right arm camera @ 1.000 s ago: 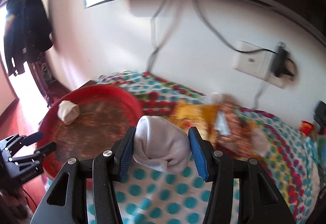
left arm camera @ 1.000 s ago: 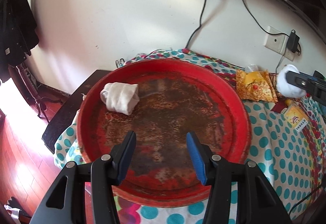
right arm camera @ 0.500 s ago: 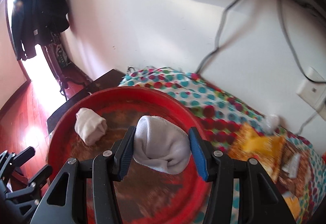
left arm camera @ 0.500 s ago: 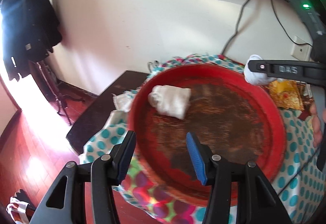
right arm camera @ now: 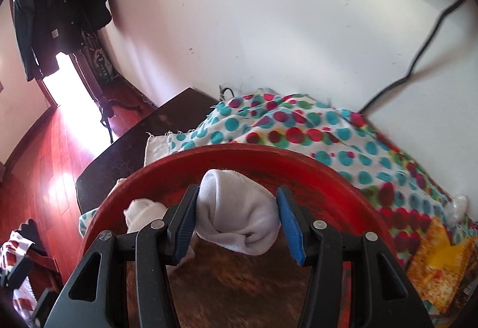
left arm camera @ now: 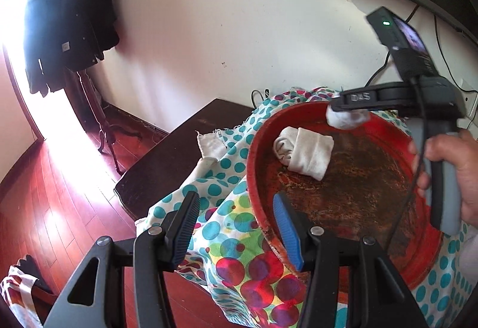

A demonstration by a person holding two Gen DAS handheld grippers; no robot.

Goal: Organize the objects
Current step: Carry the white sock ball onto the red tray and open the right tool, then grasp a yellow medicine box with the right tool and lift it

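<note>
A big round red tray [left arm camera: 260,154] with a worn brown bottom lies on a polka-dot cloth [left arm camera: 227,226]. A rolled cream sock [left arm camera: 310,153] lies in the tray's far left part; it also shows in the right wrist view [right arm camera: 140,216]. My right gripper [right arm camera: 236,222] is shut on a white rolled sock [right arm camera: 239,217] and holds it above the tray [right arm camera: 313,169], near the cream sock. In the left wrist view the held sock [left arm camera: 348,119] hangs over the tray's far side. My left gripper [left arm camera: 236,226] is open and empty, straddling the tray's near left rim.
The cloth covers a dark wooden table [left arm camera: 167,160] by a white wall. A yellow snack packet [right arm camera: 439,265] lies on the cloth right of the tray. Dark coats [left arm camera: 65,14] hang at the left above a red wooden floor [left arm camera: 44,199]. A black cable [right arm camera: 418,59] runs down the wall.
My right gripper carried the white sock leftwards from over the cloth to above the tray. My left gripper drew back to the left, from over the tray's middle to its left rim.
</note>
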